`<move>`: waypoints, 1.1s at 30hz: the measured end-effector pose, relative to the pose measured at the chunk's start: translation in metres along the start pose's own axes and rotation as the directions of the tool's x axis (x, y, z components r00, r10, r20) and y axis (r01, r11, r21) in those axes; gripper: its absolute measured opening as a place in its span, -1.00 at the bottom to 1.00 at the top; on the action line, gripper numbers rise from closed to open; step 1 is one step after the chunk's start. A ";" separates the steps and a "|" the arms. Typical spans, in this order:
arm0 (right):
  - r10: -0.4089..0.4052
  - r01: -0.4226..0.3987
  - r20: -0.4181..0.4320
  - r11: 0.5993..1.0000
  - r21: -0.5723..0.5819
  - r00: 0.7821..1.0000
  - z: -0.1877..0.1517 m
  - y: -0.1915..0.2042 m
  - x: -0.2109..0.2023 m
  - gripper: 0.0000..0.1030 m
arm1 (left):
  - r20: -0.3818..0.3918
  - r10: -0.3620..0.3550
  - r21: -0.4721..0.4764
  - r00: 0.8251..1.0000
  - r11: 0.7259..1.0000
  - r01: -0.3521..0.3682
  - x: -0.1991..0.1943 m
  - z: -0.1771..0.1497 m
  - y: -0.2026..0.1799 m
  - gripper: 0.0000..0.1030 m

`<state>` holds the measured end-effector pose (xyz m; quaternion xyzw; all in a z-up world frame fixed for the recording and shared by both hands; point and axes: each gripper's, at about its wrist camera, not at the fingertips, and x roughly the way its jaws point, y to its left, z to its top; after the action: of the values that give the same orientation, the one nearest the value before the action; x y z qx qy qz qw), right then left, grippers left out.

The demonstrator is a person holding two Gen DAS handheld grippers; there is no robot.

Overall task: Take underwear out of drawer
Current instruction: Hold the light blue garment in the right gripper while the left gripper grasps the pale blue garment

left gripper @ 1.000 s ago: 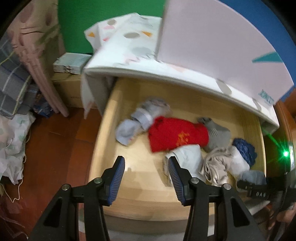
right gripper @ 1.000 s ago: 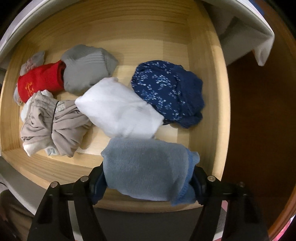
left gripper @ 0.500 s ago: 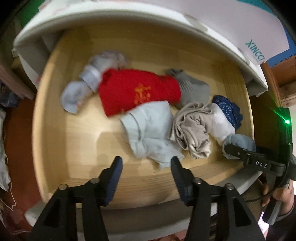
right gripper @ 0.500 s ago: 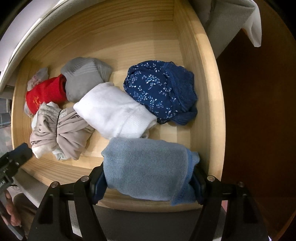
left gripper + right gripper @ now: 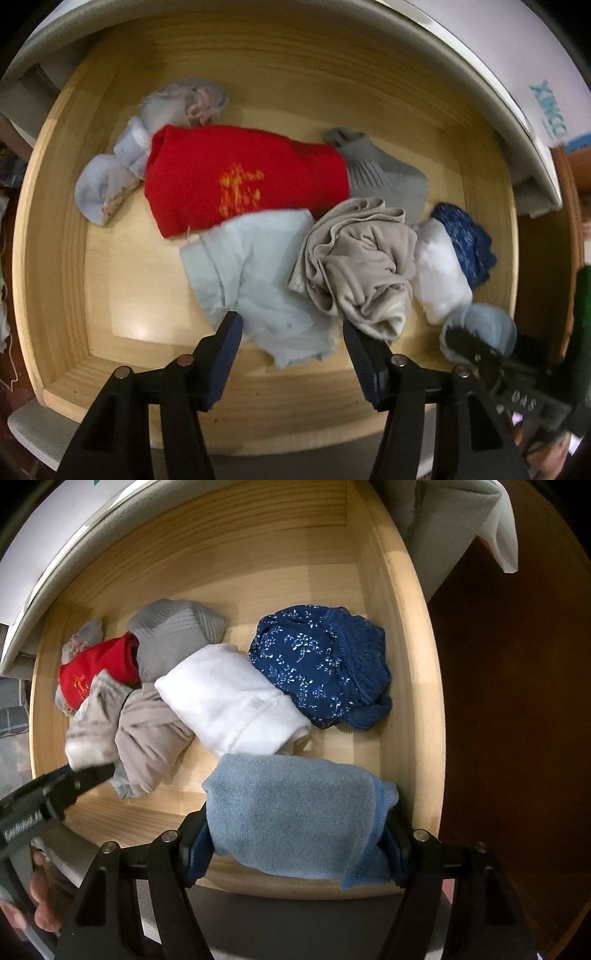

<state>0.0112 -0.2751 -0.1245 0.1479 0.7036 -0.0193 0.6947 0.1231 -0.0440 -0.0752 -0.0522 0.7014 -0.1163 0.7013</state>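
Blue underwear [image 5: 295,812] clamped in right gripper [image 5: 295,843].

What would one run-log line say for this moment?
right hand-held gripper: shut on light blue underwear | left hand-held gripper: open over pale blue underwear | drawer: open

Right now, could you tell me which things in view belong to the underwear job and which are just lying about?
Belongs to the job:
- wooden drawer
- blue underwear, clamped in the right gripper
- pale blue underwear, under the open left gripper
- navy floral underwear

Just lying about:
- red sock
- grey sock
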 end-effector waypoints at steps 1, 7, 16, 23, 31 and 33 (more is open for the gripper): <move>0.003 -0.003 0.001 1.000 0.002 1.000 0.000 -0.001 0.000 0.35 | -0.001 0.024 -0.009 1.000 1.000 -0.024 0.002 0.003 -0.001 0.14; 0.022 -0.021 -0.002 1.000 0.007 1.000 0.001 -0.003 0.002 0.35 | -0.020 0.082 -0.043 0.996 0.996 -0.083 0.012 0.013 -0.003 0.21; 0.031 -0.031 -0.003 1.000 0.002 1.000 0.001 -0.003 0.002 0.35 | -0.061 0.184 -0.019 0.981 0.983 -0.185 0.033 0.023 -0.019 0.29; 0.033 -0.033 -0.003 0.999 0.003 0.999 0.001 -0.002 0.002 0.35 | -0.092 0.195 -0.011 0.976 0.980 -0.197 0.043 0.028 -0.012 0.29; 0.023 -0.023 0.002 1.000 -0.004 1.000 0.002 0.000 0.002 0.35 | -0.102 0.244 0.027 0.964 0.970 -0.242 0.050 0.029 -0.012 0.18; 0.022 -0.022 0.005 1.000 -0.003 1.000 0.001 0.000 0.001 0.35 | -0.098 0.243 0.031 0.965 0.970 -0.242 0.048 0.028 -0.010 0.08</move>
<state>0.0125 -0.2749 -0.1253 0.1546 0.7004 -0.0109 0.6967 0.1495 -0.0676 -0.1191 0.0464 0.7360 -0.0386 0.6743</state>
